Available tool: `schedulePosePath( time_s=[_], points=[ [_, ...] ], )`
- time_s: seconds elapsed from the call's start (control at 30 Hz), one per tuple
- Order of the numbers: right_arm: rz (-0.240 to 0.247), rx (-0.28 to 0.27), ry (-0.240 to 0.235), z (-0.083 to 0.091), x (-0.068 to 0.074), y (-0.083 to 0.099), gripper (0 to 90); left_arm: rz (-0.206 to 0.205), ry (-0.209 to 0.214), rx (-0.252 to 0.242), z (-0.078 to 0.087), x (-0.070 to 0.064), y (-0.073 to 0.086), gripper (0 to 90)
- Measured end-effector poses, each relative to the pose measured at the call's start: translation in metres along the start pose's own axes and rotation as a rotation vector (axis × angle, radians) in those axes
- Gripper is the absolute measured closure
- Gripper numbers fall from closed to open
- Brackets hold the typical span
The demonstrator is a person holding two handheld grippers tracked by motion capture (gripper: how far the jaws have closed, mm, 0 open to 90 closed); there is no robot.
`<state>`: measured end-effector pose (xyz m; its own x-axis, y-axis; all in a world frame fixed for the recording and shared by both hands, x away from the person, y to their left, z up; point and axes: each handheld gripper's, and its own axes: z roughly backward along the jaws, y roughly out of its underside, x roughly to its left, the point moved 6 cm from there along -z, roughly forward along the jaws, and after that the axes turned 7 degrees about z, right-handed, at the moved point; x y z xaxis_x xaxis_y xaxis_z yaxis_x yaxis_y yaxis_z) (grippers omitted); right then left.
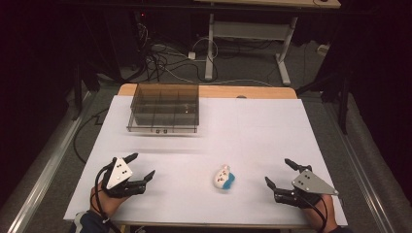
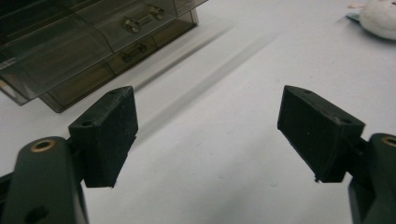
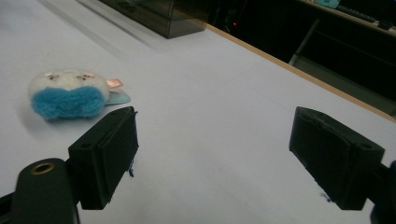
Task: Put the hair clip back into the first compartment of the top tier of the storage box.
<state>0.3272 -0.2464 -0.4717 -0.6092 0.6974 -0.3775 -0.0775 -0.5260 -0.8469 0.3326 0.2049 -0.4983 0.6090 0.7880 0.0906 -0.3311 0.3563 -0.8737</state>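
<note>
We see the plush toy (image 1: 223, 178) lying between our left claw (image 1: 142, 166) and right claw (image 1: 278, 172) (both spread, empty) on the worktop (image 1: 243, 131).

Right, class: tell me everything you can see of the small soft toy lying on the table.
The soft toy is a small, round, fluffy thing that looks like plush: white on top with tiny stitched face marks, a blue fuzzy patch below, and a little pink tag beside a pale blue flap. It lies on the white table, near the front edge, between the two grippers and nearer the right one. Only the table touches it.
</note>
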Motion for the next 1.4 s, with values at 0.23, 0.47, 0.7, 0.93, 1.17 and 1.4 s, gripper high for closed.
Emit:
schedulePosePath(
  time_s=[0.23,0.47,0.7,0.93,1.17,1.4],
  points=[
    [-0.020,-0.015,0.002,-0.007,-0.006,-0.003,16.4,0.018,-0.010,0.034,0.003,-0.002,0.008,19.8],
    [-0.013,-0.011,-0.002,-0.012,-0.006,-0.005,16.6,0.027,-0.014,0.037,0.007,-0.002,0.010,19.9],
    [-0.009,-0.006,0.005,-0.009,-0.006,-0.003,16.8,0.028,-0.004,0.023,0.008,-0.004,0.003,19.6],
    [-0.020,0.013,0.026,-0.004,-0.008,0.001,16.9,0.003,0.027,0.024,-0.004,-0.012,-0.009,19.5],
    [-0.026,0.038,0.049,0.004,-0.009,0.008,17.0,0.023,0.126,0.031,-0.025,-0.039,-0.035,19.6],
    [-0.023,0.046,0.049,0.005,-0.008,0.010,17.2,0.007,0.304,0.061,-0.061,-0.095,-0.067,19.7]
  ],
)
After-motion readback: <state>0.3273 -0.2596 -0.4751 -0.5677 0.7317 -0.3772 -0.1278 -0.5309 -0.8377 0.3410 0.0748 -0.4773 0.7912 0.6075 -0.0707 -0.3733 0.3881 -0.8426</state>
